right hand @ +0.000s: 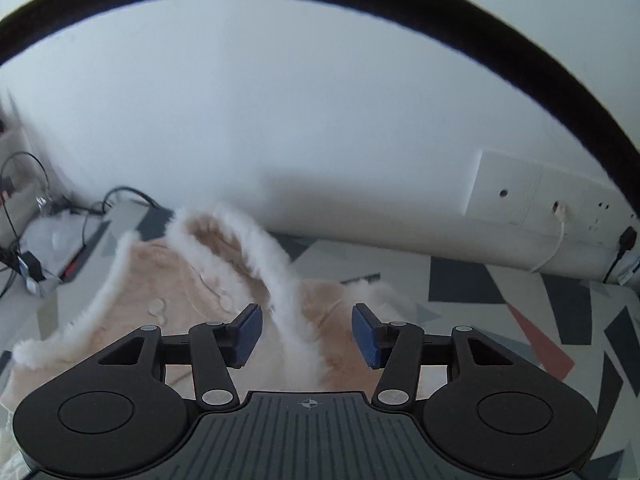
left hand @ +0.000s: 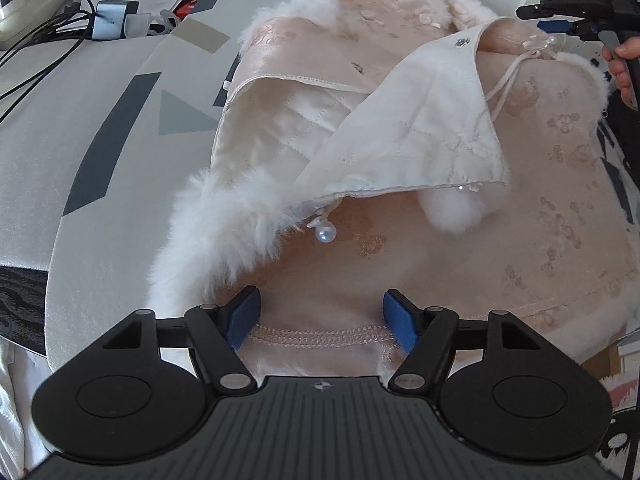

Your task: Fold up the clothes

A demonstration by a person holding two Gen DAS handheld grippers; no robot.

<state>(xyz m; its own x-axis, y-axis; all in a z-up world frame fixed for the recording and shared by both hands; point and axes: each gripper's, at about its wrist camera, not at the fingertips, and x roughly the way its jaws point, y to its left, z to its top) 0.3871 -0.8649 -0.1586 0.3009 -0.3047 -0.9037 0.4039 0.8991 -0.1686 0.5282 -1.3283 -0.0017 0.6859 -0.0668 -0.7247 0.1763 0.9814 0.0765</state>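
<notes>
Pink fur-trimmed jacket (left hand: pixel 460 208) lies on the patterned table (left hand: pixel 120 184), front panel flipped back. Left gripper (left hand: pixel 320 316) gapes wide, empty, at the beaded hem. Right gripper (right hand: pixel 307 334) also wide, empty; bare tabletop left of the jacket.

The pink fur-trimmed brocade garment (left hand: pixel 460 216) is spread on the grey geometric-patterned cloth (left hand: pixel 120 184) ahead of both tongs; black cables (left hand: pixel 44 52) are seen far left.

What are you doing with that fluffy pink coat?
A person is folding it, holding a two-finger gripper in each hand. The pink fur-trimmed coat lies on a patterned table, one front flap turned back to show its white lining. The left gripper and right gripper are both open, holding nothing.
</notes>
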